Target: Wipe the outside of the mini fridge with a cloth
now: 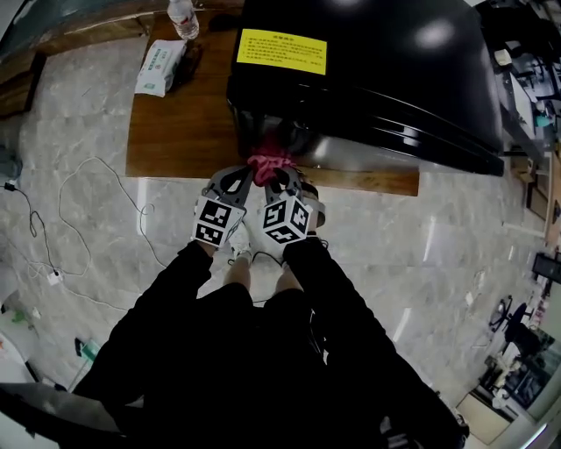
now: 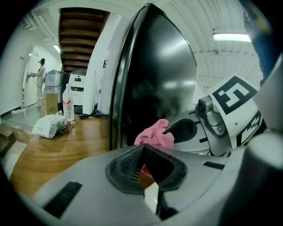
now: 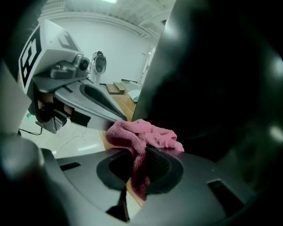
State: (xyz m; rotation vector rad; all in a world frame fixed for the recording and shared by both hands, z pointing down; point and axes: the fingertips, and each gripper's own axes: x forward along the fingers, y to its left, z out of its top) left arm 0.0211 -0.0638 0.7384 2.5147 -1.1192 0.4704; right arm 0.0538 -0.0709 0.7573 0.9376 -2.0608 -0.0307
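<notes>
Right hand-held gripper [image 3: 137, 163] clamps the pink cloth [image 3: 146, 134] at the black mini fridge's [image 1: 368, 70] near corner on the wooden worktop [image 1: 184, 131], with the left hand-held gripper [image 2: 142, 154], jaws together, just beside it, and a tissue pack [image 1: 159, 67] and water bottle [image 1: 182, 17] well apart.

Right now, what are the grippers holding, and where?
The right gripper pinches the cloth by a hanging fold. The left gripper is shut beside the cloth; whether it grips any is unclear.

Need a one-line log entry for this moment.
right claw: shut on pink cloth | pink cloth: at mini fridge lower front corner | left claw: shut, beside right claw | mini fridge: on wooden table
</notes>
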